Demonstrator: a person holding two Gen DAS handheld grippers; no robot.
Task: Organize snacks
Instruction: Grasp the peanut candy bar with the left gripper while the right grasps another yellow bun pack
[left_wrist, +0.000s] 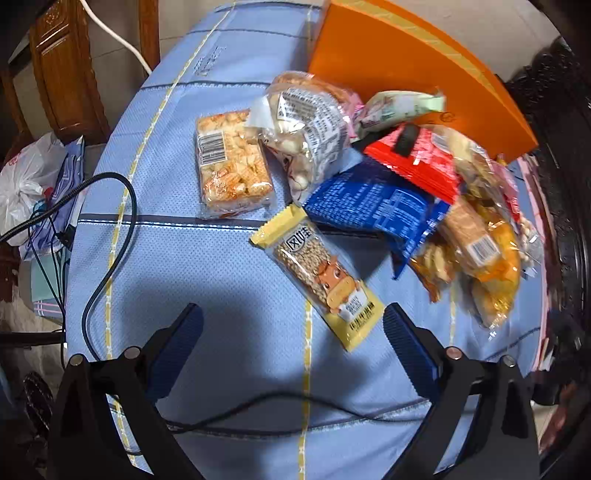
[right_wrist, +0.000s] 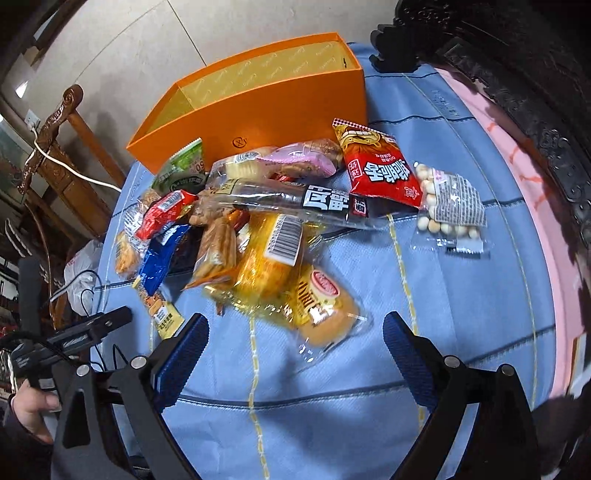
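Left wrist view: the left gripper hangs over the blue tablecloth with its jaws spread and nothing between them. Just ahead of it lies a yellow grain bar with a cartoon cow, apart from the main heap and probably the easiest first pick. Beyond are a clear-wrapped rice crisp block, a bag of white round candies, a blue packet and a red packet, overlapping in a loose pile. The orange box stands behind them, touching the pile, likely the container for sorting.

Right wrist view: the right gripper also has its jaws wide apart, empty, aimed at a wrapped yellow bun at the heap's near edge. The orange box is open on top and looks empty. 1 red chip bag and 1 bag of white balls lie off to the right.
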